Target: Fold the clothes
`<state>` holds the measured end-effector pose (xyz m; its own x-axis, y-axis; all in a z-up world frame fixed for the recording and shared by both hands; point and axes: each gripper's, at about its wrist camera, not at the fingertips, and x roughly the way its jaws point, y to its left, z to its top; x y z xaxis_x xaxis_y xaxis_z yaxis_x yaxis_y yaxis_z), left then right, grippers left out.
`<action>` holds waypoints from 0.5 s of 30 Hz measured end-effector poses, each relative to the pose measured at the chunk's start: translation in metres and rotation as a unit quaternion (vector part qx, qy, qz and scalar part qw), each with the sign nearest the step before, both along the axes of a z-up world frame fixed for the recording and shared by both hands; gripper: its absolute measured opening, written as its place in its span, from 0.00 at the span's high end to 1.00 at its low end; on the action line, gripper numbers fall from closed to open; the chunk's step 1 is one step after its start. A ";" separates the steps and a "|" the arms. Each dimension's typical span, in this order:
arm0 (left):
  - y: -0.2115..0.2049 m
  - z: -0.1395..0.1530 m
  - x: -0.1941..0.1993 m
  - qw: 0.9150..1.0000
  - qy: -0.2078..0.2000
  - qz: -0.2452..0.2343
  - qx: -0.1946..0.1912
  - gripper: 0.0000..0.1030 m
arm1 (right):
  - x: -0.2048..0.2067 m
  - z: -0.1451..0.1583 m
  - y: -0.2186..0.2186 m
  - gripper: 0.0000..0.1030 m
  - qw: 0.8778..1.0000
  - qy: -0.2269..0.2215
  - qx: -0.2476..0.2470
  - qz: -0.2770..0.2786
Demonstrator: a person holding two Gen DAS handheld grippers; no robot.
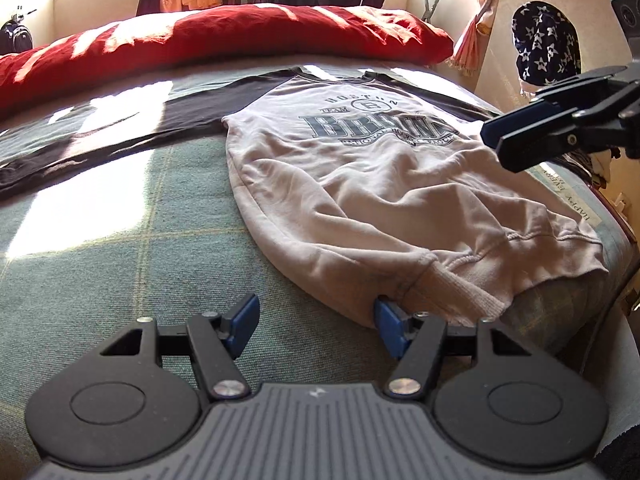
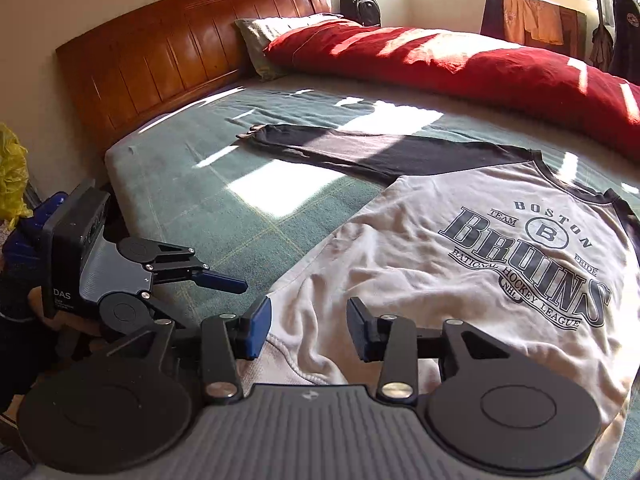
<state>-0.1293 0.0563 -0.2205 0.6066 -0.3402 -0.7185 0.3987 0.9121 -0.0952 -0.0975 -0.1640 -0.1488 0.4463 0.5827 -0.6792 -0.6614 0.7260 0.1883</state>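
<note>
A grey sweatshirt (image 1: 360,184) with dark sleeves and a Boston Bruins print (image 2: 524,256) lies face up on the green checked bed cover (image 1: 120,248). One dark sleeve (image 2: 360,152) stretches out flat toward the headboard. My left gripper (image 1: 316,326) is open at the hem's left corner. Its right finger (image 1: 390,330) touches the ribbed hem (image 1: 452,292), and nothing sits between the pads. My right gripper (image 2: 308,328) hovers open over the lower part of the sweatshirt, holding nothing. In the left wrist view it hangs above the shirt's right side (image 1: 504,142).
A red duvet (image 1: 224,36) lies bunched along the far side of the bed. A wooden headboard (image 2: 180,48) and a pillow (image 2: 272,28) close off one end. The bed's edge (image 1: 612,236) runs just right of the shirt. A yellow bag (image 2: 12,172) sits beside the bed.
</note>
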 end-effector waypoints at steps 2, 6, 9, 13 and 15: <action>0.003 -0.001 -0.003 1.000 0.003 0.002 -0.003 0.38 | -0.007 -0.001 -0.003 0.55 1.000 -0.011 -0.019 0.000; 0.007 0.000 -0.011 1.000 0.006 0.005 -0.008 0.38 | -0.023 -0.006 -0.002 0.50 0.998 -0.036 -0.055 0.014; 0.005 0.011 -0.022 1.000 -0.008 0.002 -0.014 0.38 | -0.034 -0.010 0.002 0.50 0.996 -0.047 -0.074 0.029; -0.003 0.028 -0.046 0.999 -0.032 -0.021 -0.032 0.29 | -0.042 -0.011 0.000 0.47 0.994 -0.058 -0.082 0.030; -0.009 0.029 -0.054 0.998 -0.031 -0.032 -0.039 0.27 | -0.045 -0.010 -0.005 0.45 0.995 -0.060 -0.080 0.022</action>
